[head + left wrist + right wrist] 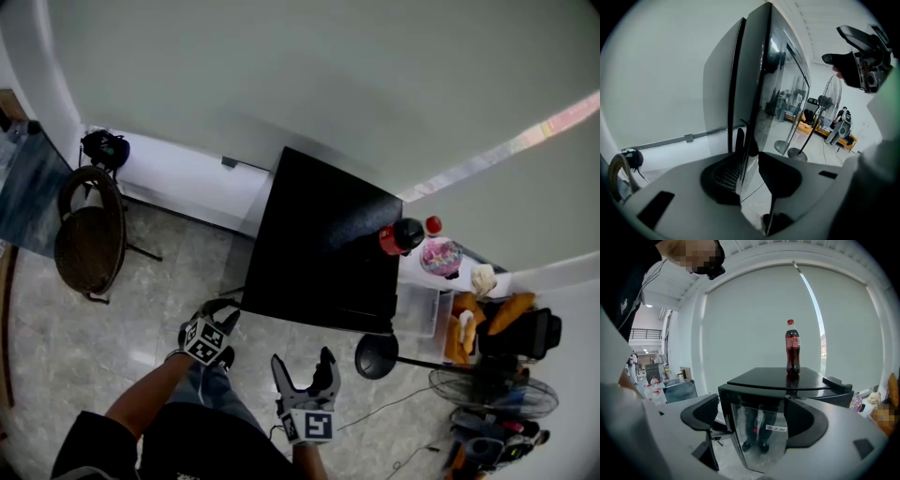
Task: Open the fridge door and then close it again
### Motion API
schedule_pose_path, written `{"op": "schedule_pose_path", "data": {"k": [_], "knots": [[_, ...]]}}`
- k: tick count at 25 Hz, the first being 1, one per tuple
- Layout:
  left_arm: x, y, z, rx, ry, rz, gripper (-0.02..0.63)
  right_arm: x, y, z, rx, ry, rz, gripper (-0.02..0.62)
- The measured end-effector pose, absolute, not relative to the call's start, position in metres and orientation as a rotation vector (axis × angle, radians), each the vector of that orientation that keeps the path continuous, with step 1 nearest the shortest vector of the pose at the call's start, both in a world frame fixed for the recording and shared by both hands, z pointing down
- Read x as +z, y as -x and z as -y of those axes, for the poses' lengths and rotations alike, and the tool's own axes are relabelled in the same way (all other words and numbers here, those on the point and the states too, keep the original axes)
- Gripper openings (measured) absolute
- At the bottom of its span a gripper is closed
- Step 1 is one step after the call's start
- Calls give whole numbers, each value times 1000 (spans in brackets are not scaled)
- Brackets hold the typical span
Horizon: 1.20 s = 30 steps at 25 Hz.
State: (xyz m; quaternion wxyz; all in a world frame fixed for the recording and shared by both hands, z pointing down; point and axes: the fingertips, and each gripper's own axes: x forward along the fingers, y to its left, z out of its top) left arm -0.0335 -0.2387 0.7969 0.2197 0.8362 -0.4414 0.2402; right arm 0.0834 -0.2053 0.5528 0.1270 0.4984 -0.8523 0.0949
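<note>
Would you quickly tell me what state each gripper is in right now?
Left gripper: tongs closed on the fridge door edge.
Right gripper: tongs open, holding nothing.

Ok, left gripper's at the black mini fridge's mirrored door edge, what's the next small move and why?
Probably pull the left gripper gently back to swing the mirrored glass fridge door open: its jaws look closed on the door's edge, the door looks shut, and a red-capped cola bottle stands on top.
</note>
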Motion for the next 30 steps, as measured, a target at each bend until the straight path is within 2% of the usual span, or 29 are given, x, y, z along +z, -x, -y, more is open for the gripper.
{"op": "schedule_pose_path", "data": {"k": [21,30], "knots": [[795,30,216,899,-2369,1126,75,564,-78,202,191,-1336,2477,434],[797,3,144,955,-2396,1022,61,567,-67,193,94,-1262,2478,334]]}}
